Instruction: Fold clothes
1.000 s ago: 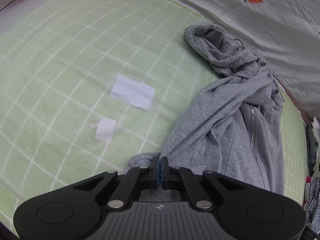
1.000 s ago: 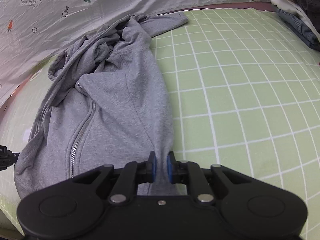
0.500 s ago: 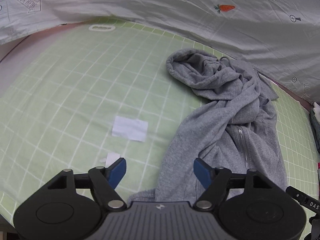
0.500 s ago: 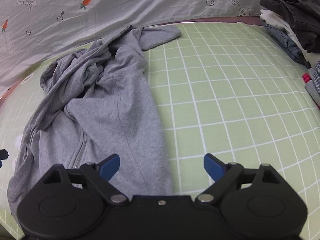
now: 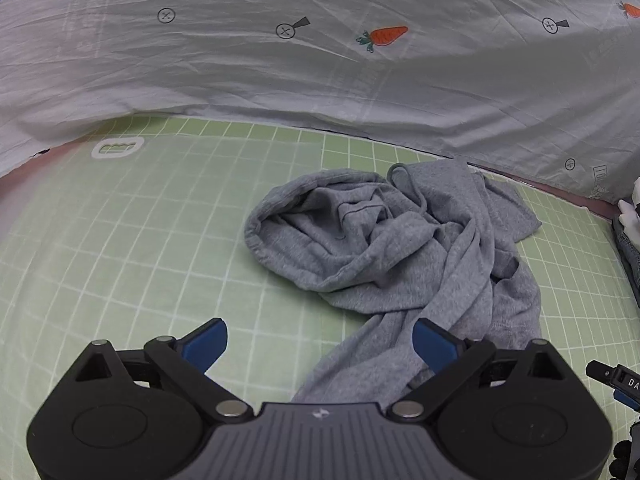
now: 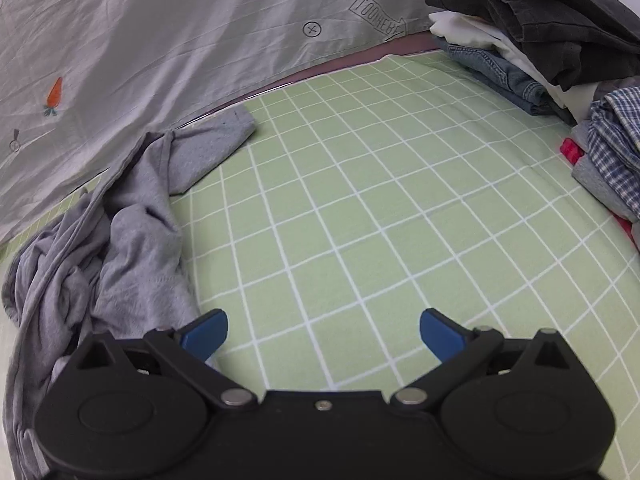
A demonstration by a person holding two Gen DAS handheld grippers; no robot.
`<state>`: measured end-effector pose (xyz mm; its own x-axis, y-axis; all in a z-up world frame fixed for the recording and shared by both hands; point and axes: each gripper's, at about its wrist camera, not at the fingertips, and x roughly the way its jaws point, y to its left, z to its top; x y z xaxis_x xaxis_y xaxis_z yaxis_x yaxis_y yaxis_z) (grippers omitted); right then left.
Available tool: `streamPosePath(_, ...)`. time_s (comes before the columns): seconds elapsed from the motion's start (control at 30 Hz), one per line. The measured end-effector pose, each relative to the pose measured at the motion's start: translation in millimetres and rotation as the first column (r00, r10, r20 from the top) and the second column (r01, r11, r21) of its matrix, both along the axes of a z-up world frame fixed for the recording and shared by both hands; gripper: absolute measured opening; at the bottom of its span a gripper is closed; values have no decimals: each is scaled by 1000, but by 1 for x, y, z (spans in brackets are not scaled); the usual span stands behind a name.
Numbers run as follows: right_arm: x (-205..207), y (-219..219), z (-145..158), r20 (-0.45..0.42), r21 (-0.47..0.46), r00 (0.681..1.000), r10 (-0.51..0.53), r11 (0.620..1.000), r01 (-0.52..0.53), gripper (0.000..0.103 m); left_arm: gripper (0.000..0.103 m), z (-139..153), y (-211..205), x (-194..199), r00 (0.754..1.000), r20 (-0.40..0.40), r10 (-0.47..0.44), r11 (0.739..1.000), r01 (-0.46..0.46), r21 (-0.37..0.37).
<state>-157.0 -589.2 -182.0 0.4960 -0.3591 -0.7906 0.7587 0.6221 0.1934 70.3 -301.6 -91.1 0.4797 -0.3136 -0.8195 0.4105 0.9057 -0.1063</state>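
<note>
Jaws wide apart on both left gripper and right gripper, level above crumpled grey hoodie.

Left gripper: matte black body with ribbed grey centre, silver rivets, blue finger pads. Right gripper matches, plus a central screw.

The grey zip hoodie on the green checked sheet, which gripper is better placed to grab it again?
Left, probably. The left gripper is open with the crumpled grey zip hoodie straight ahead, while the open right gripper faces bare green checked sheet.
</note>
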Motion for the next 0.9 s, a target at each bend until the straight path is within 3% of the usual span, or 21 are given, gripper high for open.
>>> streamPosePath(0.13,16,-28,-5,-20,-1,999,-31,1000,31,103,99,-3,-35,32,1000,-29,-9,1000,9,2)
streamPosePath(0.37,39,-66,-10,-67,-90,994,-90,992,83,103,98,-15,-95,54,994,54,-95,993,91,76)
streamPosePath(0.53,53,-80,-21,-67,-67,992,-109,992,105,103,98,-21,-130,57,978,70,-196,981,195,22)
streamPosePath(0.67,62,-81,-28,-70,-54,992,-105,993,101,103,98,-34,-156,55,969,31,-247,969,247,3)
streamPosePath(0.8,68,-74,-31,-102,-85,991,-83,994,74,103,90,-50,-175,47,956,40,-291,956,289,49)
streamPosePath(0.87,70,-72,-31,-115,-95,991,-72,994,61,103,83,-52,-177,45,952,61,-300,953,296,69)
streamPosePath(0.9,70,-72,-32,-119,-98,990,-70,993,58,103,73,-51,-176,45,950,74,-302,952,297,79)
